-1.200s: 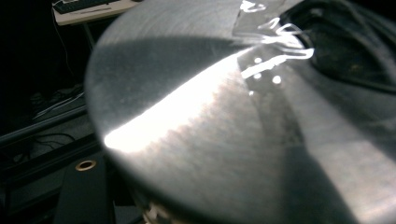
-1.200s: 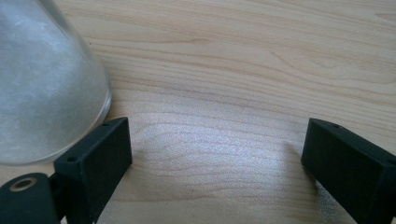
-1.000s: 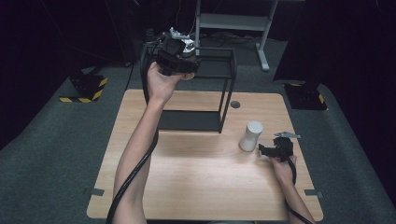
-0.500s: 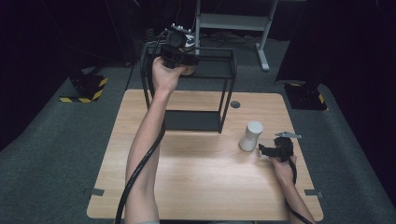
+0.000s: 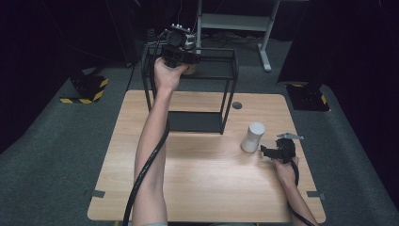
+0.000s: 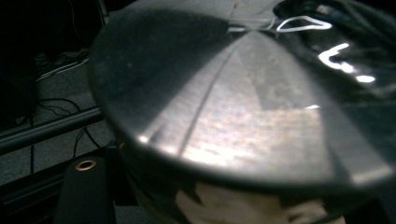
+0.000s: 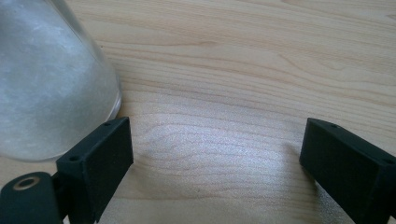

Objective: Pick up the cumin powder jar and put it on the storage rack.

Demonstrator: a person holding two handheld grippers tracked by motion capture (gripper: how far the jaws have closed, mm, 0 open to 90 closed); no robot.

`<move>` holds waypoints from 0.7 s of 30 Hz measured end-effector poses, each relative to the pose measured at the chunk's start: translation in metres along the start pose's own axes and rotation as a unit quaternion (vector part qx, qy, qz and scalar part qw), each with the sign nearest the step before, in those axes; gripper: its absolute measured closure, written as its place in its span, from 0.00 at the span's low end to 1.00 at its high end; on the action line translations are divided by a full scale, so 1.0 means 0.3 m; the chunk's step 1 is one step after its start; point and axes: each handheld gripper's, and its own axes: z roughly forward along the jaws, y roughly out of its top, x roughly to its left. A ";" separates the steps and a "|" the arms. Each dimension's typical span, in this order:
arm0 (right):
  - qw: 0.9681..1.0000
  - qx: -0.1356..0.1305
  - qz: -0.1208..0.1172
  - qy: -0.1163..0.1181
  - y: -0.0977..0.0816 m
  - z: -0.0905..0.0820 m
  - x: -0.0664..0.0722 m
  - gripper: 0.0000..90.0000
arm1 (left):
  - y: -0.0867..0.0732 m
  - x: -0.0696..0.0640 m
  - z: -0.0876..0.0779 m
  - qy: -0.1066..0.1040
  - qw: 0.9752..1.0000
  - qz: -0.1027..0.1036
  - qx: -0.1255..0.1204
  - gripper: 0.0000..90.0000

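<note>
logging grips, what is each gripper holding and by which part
Left gripper is shut on a shiny metal cup; where it grips is hidden. Right gripper is open, holding nothing, beside the white cylinder.

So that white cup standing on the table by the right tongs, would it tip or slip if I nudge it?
The white cup stands upright, tall for its base, so a push near the top would probably tip it. Once on its side, its round wall would likely let it roll. In the right gripper view its surface looks frosted and smooth, possibly slippery. The right tongs stand open beside it, not gripping.

Glossy metal bowl, matt wooden table
</note>
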 end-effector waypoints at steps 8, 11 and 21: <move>1.000 -0.002 0.005 0.005 -0.002 -0.001 -0.008 0.10 | -0.008 -0.008 0.006 0.004 1.000 -0.002 -0.007 0.34; 1.000 -0.002 0.005 0.005 -0.002 -0.002 -0.009 0.10 | -0.014 -0.010 0.005 0.005 1.000 -0.003 -0.011 0.34; 1.000 -0.001 0.000 0.003 -0.002 0.000 -0.005 0.10 | -0.021 -0.034 -0.011 0.011 1.000 0.001 -0.008 0.12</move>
